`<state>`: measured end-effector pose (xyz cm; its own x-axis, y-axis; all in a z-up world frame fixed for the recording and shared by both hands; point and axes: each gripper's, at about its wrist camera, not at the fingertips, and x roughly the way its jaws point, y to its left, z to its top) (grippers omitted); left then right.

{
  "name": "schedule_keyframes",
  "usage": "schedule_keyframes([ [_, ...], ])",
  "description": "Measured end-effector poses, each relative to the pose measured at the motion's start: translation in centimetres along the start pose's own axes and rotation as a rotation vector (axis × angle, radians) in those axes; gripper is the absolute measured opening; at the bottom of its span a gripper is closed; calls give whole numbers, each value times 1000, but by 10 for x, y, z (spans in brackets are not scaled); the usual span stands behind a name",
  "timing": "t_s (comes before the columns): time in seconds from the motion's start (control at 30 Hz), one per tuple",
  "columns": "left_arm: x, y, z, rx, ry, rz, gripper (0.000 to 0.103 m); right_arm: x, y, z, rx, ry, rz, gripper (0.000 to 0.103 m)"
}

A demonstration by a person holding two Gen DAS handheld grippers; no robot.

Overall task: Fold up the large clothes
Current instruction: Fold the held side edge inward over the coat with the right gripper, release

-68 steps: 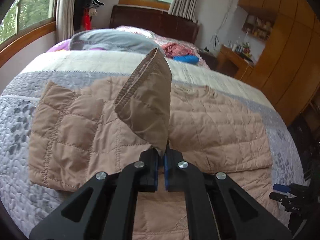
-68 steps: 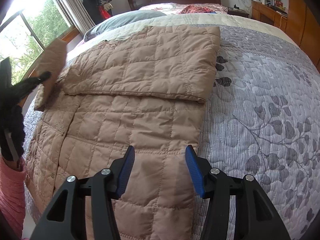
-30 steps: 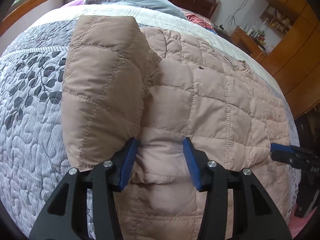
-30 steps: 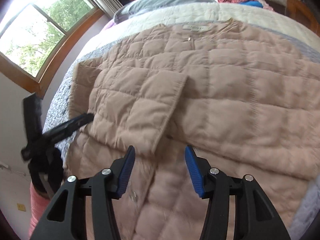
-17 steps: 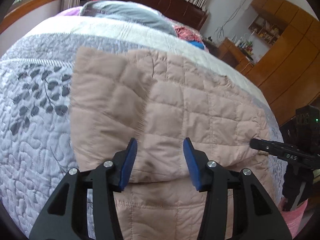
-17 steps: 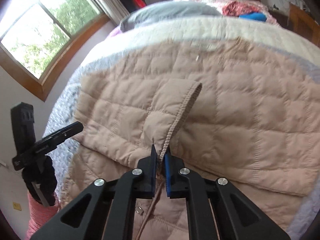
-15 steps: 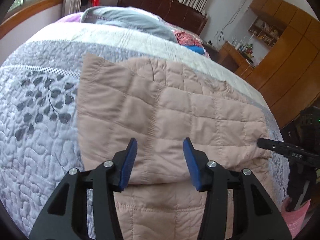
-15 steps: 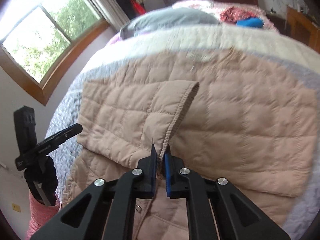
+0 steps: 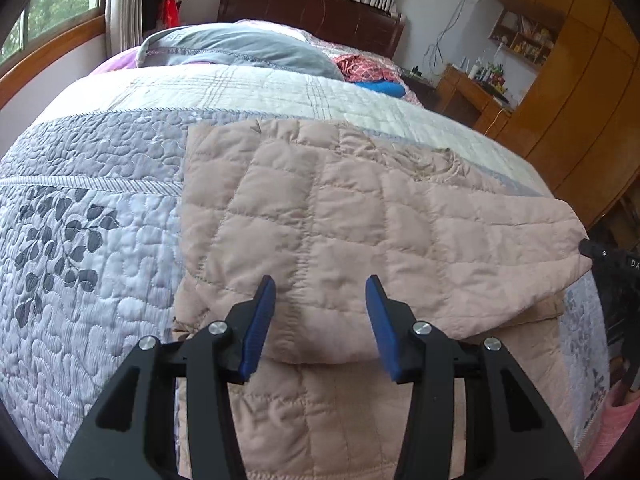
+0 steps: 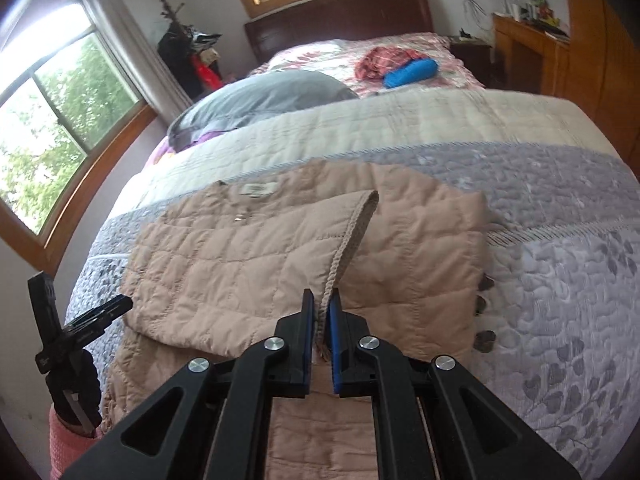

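A tan quilted jacket [image 9: 340, 232] lies spread on the bed, its sleeves folded across the body; it also shows in the right wrist view [image 10: 240, 264]. My left gripper [image 9: 320, 312] is open and empty, just above the folded sleeve's lower edge. My right gripper [image 10: 322, 320] is shut on the ribbed cuff edge of a sleeve [image 10: 352, 232] and holds it raised over the jacket. The right gripper shows at the jacket's right edge in the left wrist view [image 9: 612, 264]; the left one shows at the left in the right wrist view [image 10: 84, 324].
The bed carries a grey-lilac leaf-pattern quilt [image 9: 80, 240] with a cream band behind. A grey pillow [image 10: 264, 100], red cloth and a blue roll [image 10: 410, 72] lie near the dark headboard. Wooden cabinets [image 9: 580, 80] stand on the right, windows on the left.
My left gripper let go of the sleeve, now lying flat, and drew back. My right gripper shut on the other sleeve's cuff and has lifted it up and across the jacket.
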<state>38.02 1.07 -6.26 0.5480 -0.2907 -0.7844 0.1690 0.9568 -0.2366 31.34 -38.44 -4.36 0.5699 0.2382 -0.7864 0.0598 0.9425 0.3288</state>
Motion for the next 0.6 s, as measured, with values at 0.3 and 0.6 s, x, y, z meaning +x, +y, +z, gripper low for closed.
schedule_keyframes([
  [0.3, 36, 3, -12, 23, 58, 45, 43, 68, -32, -22, 64, 125, -32, 8],
  [0.6, 18, -7, -11, 77, 51, 102, 44, 45, -16, -28, 10, 22, -142, 15],
])
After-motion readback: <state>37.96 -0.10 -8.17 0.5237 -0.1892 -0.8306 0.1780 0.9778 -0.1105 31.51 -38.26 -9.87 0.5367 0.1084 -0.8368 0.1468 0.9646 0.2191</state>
